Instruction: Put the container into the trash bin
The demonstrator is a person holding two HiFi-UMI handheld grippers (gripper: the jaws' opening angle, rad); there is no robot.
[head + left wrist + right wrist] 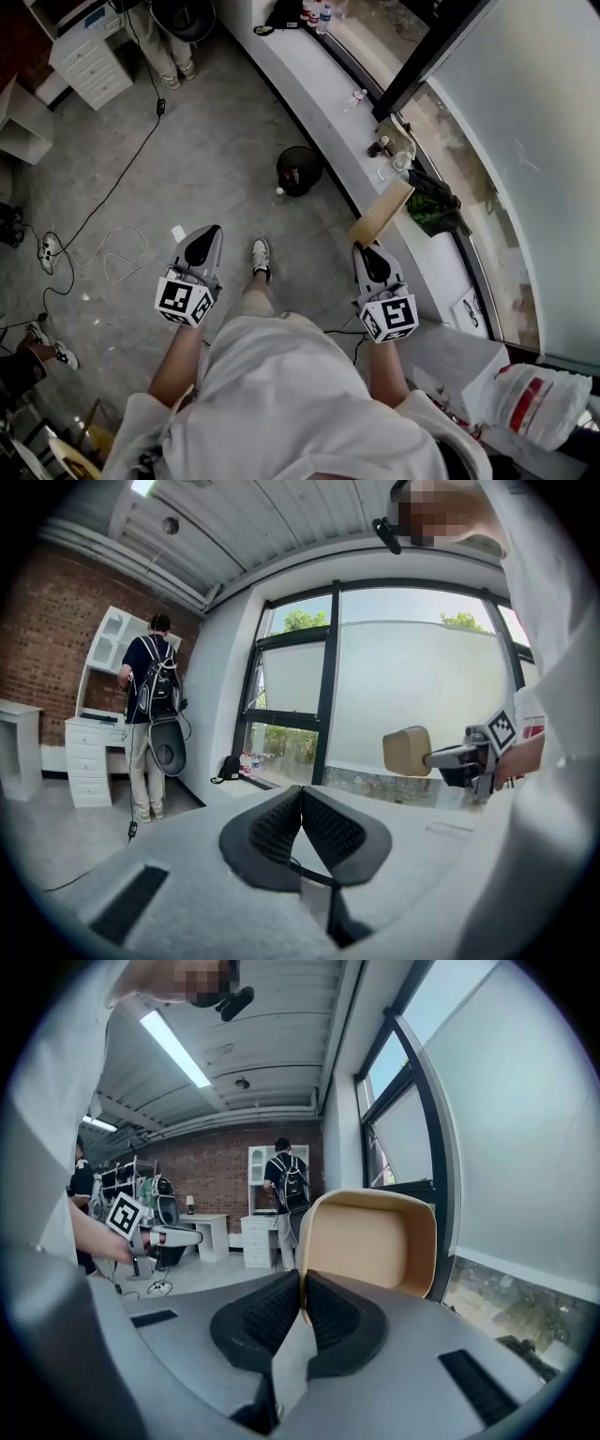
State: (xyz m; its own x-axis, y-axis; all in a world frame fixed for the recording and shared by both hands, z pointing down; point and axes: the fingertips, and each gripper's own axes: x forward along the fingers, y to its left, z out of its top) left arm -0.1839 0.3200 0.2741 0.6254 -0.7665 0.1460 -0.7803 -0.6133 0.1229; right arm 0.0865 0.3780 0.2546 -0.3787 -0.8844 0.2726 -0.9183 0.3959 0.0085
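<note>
Head view: both bare forearms reach forward out of white sleeves, side by side, each gripper pointing toward 12 o'clock. The left gripper sits at 9 o'clock over the mottled grey floor. The right gripper sits at 3 o'clock, with the tan container slanting up from its tips toward 1 o'clock, beside the smooth white ledge. The round black trash bin stands on the floor at 12 o'clock against the ledge, well apart from the container.

Left gripper view: the ribbed black pads are pressed together in a narrow V, with nothing between them. At 3 o'clock the other gripper holds the container out level, its rounded corner showing against the frosted window. A person with a backpack stands at 9 o'clock.

Right gripper view: the jaws pinch the container's thin left wall. It is a shallow, matte, paper-like tray with rounded corners, standing on edge, its open face turned to the camera and filling 12 to 2 o'clock. The left gripper shows at 9 o'clock.
</note>
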